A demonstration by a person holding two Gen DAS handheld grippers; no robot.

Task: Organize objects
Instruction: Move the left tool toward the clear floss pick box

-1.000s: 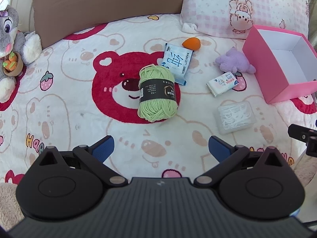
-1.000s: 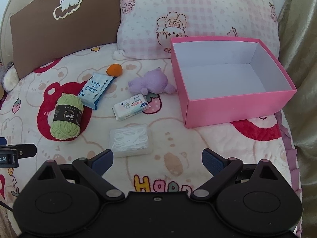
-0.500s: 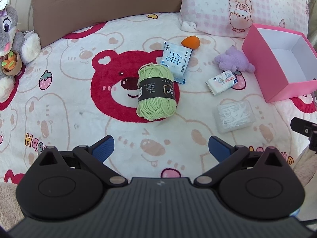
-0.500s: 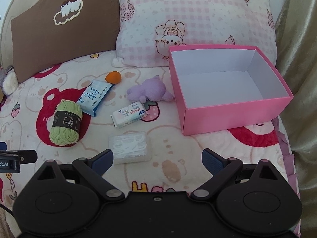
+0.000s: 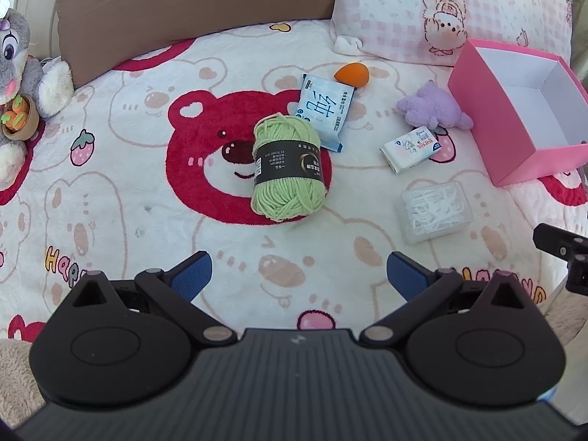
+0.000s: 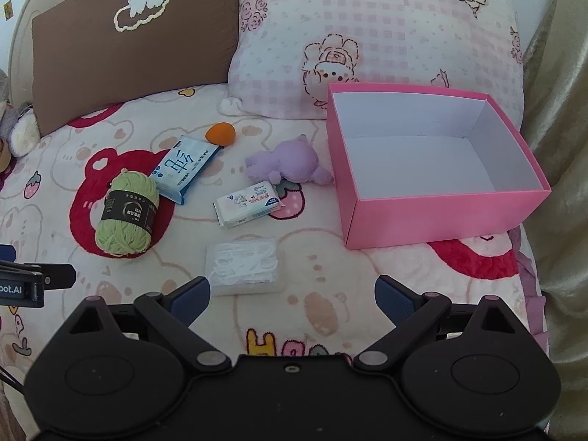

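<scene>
On a bear-print blanket lie a green yarn ball (image 5: 287, 169) (image 6: 128, 213), a blue tissue pack (image 5: 325, 110) (image 6: 185, 169), an orange sponge (image 5: 352, 73) (image 6: 220, 133), a purple plush (image 5: 433, 107) (image 6: 288, 161), a small white wipes pack (image 5: 411, 149) (image 6: 248, 204) and a clear box of floss picks (image 5: 435, 211) (image 6: 244, 266). An empty pink box (image 6: 437, 217) (image 5: 488, 125) stands at the right. My left gripper (image 5: 298, 275) is open, short of the yarn. My right gripper (image 6: 292, 296) is open, its left finger beside the floss box.
A brown cushion (image 6: 128, 47) and a pink checked pillow (image 6: 386, 36) line the back of the bed. A grey plush rabbit (image 5: 16, 73) sits at the far left. A beige curtain (image 6: 558, 147) hangs to the right of the pink box.
Both views have pulled back and shifted slightly, so the objects sit a little farther off. Nothing on the blanket has moved, and both grippers stay open.
</scene>
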